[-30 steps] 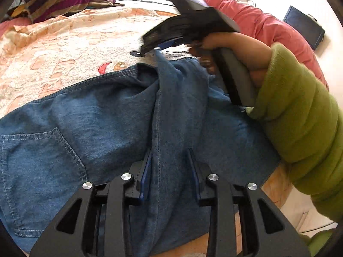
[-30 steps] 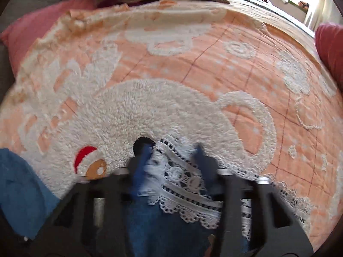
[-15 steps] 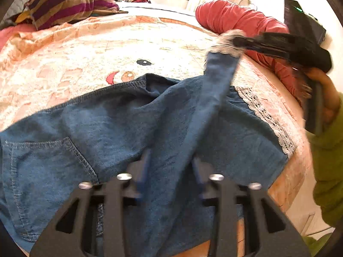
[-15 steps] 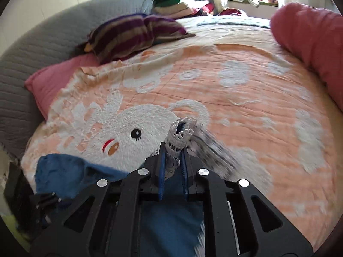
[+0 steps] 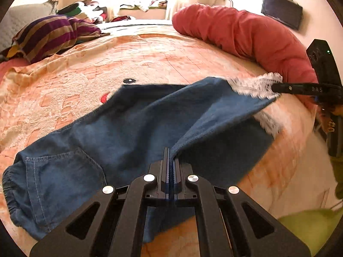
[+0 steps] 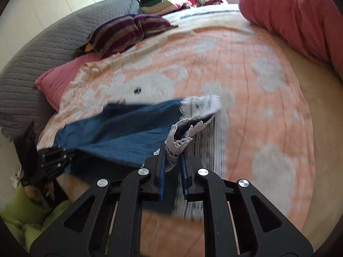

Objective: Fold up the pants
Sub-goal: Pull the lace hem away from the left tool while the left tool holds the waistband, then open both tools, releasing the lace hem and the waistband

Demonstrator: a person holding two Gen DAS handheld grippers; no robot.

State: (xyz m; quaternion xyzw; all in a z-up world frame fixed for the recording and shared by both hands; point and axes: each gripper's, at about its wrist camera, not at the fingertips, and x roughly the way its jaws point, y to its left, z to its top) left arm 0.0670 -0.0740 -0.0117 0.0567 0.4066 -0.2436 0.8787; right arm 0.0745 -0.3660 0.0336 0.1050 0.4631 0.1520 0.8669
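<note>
Left wrist view: work surface is a bed covered by a peach-orange tufted blanket [image 5: 150, 64] with white cartoon animal shapes. Long red bolster pillow [image 5: 246, 34] runs along the right edge, a purple-and-tan striped cushion [image 5: 49, 36] sits at the far left, and a pile of folded clothes lies beyond it near a bright window. Dark flat panel [image 5: 280, 12] hangs on the pale wall at upper right. Right wrist view adds a grey quilted headboard [image 6: 42, 49] along the left side and a pink pillow [image 6: 62, 79] tucked under the blanket edge.

Blue denim pants with a white lace hem [image 5: 120, 132] lie across the near part of the blanket, long axis running left to right. Waistband and back pocket are at the lower left; the lace cuff points right, toward the bolster. One leg lies flat. The other is lifted off the bed and stretched taut between the two tools.

Left gripper [image 5: 170, 167]: clamped tight on a denim fold mid-leg. Right gripper [image 6: 172, 160]: clenched on the lace cuff, fabric bunched between the blue pads. Lime-green sleeve [image 5: 310, 227] visible at lower right.
</note>
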